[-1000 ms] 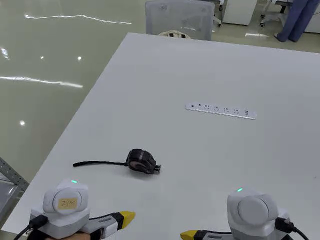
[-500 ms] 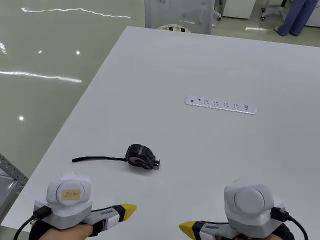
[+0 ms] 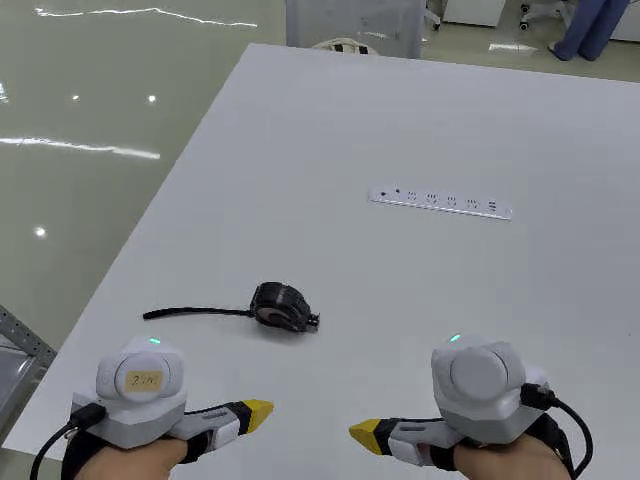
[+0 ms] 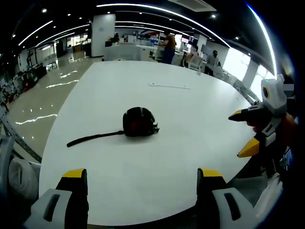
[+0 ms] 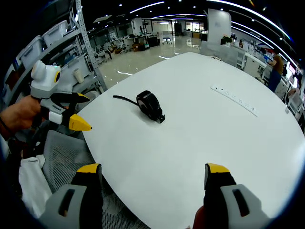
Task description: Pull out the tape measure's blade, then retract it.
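chair (image 3: 350, 20): cut by top edge | person (image 3: 588, 25): cut off above legs | tape measure (image 3: 282, 305) markings: unreadable

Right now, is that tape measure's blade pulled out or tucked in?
Tucked in: no blade stretches out of the tape measure; the black line trailing from it is a strap.

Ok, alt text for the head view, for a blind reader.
A black tape measure lies untouched on a white table, its strap trailing left. The left hand-held gripper and right hand-held gripper hover at its near edge, yellow tips facing each other. A power strip lies farther back.
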`<state>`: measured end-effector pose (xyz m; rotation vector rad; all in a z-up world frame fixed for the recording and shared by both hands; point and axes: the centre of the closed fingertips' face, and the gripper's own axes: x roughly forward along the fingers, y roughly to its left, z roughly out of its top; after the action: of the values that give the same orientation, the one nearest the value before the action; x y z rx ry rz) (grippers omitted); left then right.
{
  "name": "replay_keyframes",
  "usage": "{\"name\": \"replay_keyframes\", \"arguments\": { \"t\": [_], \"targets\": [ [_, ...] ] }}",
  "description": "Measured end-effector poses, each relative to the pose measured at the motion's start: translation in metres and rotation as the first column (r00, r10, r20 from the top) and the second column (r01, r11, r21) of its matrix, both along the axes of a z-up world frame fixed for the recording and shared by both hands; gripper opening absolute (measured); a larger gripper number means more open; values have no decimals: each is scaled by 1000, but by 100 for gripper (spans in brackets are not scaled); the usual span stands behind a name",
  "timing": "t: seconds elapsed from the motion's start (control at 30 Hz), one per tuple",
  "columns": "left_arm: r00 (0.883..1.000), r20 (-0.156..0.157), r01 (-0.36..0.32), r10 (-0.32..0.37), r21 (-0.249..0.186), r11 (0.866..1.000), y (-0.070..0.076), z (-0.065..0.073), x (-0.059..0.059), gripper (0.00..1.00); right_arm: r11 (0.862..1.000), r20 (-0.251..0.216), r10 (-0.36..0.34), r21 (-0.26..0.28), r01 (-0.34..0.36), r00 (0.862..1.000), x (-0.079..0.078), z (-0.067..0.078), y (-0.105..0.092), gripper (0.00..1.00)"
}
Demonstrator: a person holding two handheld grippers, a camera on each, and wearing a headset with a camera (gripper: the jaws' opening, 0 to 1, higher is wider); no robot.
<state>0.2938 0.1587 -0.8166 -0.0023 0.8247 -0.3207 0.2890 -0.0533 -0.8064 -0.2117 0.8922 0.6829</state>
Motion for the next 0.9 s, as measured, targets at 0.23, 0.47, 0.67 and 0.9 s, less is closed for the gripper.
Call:
{"name": "replay_keyframes", "arguments": {
  "t": [0.23, 0.47, 0.67, 0.9],
  "targets": [
    [1000, 1, 9, -9, 7, 1000, 3, -3, 6, 91, 1000, 3, 18, -8, -18, 1000, 7, -3, 1, 91],
    [1000, -2, 20, -20, 15, 1000, 4, -7, 12, 90, 999, 5, 31, -19, -31, 1000, 14, -7, 0, 91],
    [999, 10, 34, -34, 2, 999, 0, -8, 19, 89, 998, 3, 48, -27, -48, 999, 18, -10, 0, 90],
    [999, 11, 49, -50, 6, 999, -2, -11, 25, 89, 997, -2, 65, -32, -65, 998, 22, -15, 3, 90]
  ]
}}
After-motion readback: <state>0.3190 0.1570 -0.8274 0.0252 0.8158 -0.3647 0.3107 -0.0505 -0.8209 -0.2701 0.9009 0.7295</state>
